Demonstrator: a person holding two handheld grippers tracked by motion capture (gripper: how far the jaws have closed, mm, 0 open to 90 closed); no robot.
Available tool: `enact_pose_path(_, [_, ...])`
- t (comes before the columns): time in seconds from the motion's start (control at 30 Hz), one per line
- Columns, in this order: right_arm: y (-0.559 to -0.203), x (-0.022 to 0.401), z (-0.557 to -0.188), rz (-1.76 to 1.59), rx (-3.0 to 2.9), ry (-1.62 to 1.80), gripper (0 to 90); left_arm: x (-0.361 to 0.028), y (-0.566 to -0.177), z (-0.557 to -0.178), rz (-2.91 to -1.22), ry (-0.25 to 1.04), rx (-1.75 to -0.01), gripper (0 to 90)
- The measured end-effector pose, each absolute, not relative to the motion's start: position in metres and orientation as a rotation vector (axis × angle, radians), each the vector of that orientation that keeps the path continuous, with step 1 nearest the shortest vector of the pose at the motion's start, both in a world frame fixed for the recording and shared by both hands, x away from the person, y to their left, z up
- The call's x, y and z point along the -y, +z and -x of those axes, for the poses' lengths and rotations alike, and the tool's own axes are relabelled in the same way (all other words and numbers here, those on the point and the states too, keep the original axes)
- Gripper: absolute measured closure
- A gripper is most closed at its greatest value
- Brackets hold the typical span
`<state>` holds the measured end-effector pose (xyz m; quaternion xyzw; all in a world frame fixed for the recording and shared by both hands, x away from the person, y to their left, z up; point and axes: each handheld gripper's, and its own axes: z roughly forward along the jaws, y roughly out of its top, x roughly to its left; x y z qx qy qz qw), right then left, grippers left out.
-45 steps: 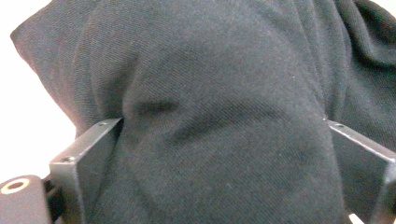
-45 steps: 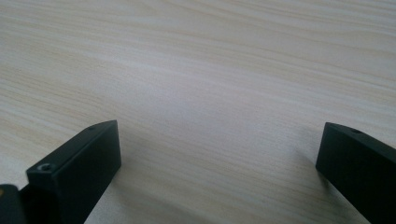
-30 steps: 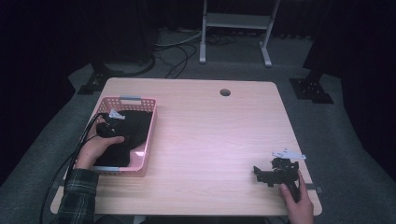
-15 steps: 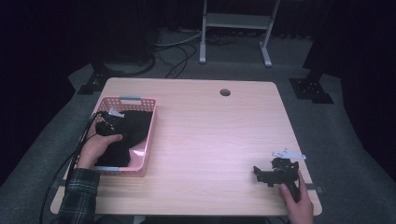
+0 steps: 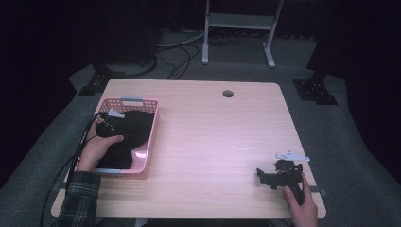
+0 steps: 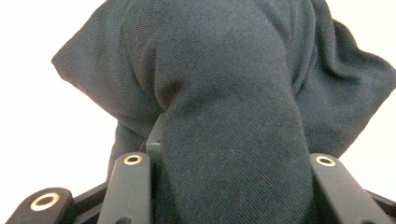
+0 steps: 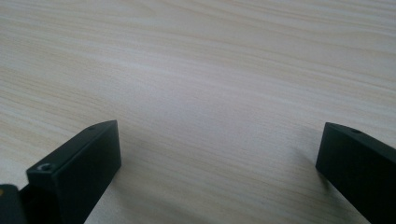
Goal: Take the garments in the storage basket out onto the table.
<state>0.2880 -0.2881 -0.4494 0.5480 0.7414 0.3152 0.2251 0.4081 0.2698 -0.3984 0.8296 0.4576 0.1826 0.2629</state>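
**Left tool clamped on black cloth in basket; right tool idle on desk**

High view: the left tool [image 5: 108, 126], held by the left hand [image 5: 97, 150], sits inside the pink basket [image 5: 152, 135] at the desk's [image 5: 213, 137] left side. The black cloth [image 5: 135, 130] lies in the basket. The right tool [image 5: 279, 175] rests near the desk's front right corner, well apart from the basket, with the right hand [image 5: 302, 205] on it.

Left gripper view: a thick fold of the black cloth [image 6: 224, 93] runs down between the jaws, which have just closed and pinch it.

Right gripper view: jaws spread wide over bare desk [image 7: 210, 84], nothing between them.
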Motion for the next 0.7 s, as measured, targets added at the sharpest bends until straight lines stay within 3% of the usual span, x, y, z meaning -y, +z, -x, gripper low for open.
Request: enact_pose_path(0.7, [-0.449,0.288,-0.288,-1.512,-2.045,0.869,0.0,-0.273,-0.369,-0.398,-2.059,0.553,-1.178,52.1])
